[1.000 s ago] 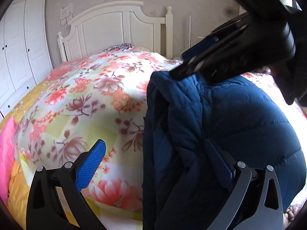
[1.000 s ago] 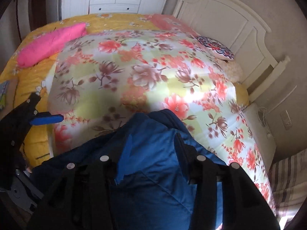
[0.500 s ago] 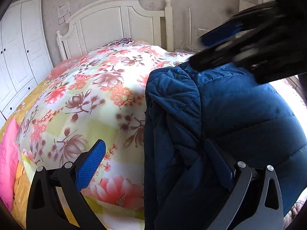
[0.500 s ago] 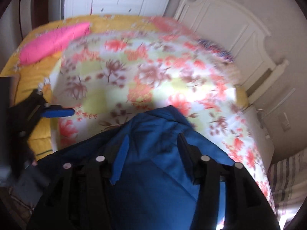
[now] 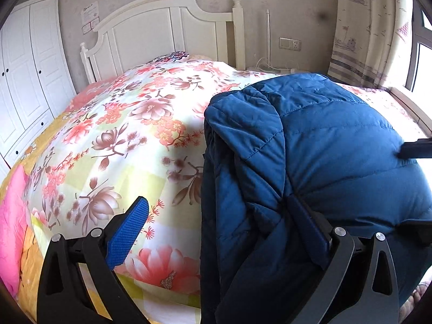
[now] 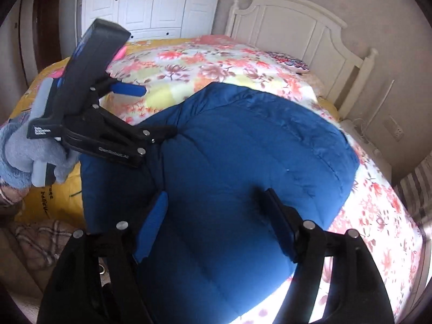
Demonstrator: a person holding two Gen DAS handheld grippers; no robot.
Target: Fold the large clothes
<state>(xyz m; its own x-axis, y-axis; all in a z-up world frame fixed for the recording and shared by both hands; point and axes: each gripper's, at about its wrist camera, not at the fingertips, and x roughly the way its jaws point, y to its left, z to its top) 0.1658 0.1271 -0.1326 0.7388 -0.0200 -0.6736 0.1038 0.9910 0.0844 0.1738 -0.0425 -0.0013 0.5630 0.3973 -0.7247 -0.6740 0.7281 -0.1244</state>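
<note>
A dark blue padded jacket (image 5: 337,145) lies folded in a rounded heap on the floral quilt (image 5: 140,135), near the bed's front right. My left gripper (image 5: 217,202) stands wide open. Its left pad (image 5: 129,226) hangs over the quilt and its right finger (image 5: 310,229) presses into a jacket fold. In the right wrist view the jacket (image 6: 256,140) fills the middle, and the left gripper (image 6: 158,110), held by a grey-gloved hand (image 6: 40,156), touches its left edge. My right gripper (image 6: 214,195) hovers over the jacket with its jaws opening and no fabric pinched between its pads.
A white headboard (image 5: 167,27) stands at the bed's far end and white wardrobe doors (image 5: 27,67) on the left. A pink pillow (image 5: 10,221) lies at the quilt's left edge. Curtain and window (image 5: 378,27) are at the right. Plaid fabric (image 6: 40,240) lies beside the bed.
My right gripper swung away from the jacket's far edge to the right and its jaws widened, leaving the fabric lying down. The left gripper stayed in place.
</note>
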